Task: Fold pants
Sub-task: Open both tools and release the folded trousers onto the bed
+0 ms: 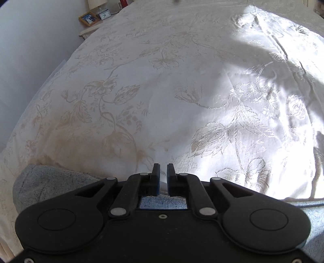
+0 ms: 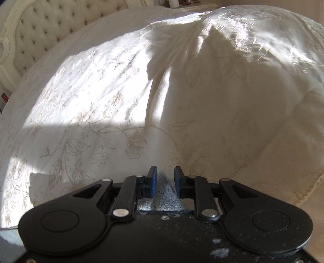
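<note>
Sunlit bed (image 1: 182,91) with a cream floral cover spreads ahead of both my claws, and the grey pants (image 1: 50,182) lie at its near edge, about six o'clock under me. My left claw (image 1: 163,178) stands slightly parted, gripping nothing I can see; my right claw (image 2: 165,178) is released, cloth between its jaws untouched. A nightstand (image 1: 89,30) at eleven o'clock and the tufted headboard (image 2: 40,30) stay well apart.

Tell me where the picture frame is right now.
In the left wrist view, the picture frame sits at the top left on a bedside table, just left of a small clock, beyond the bedspread.
</note>
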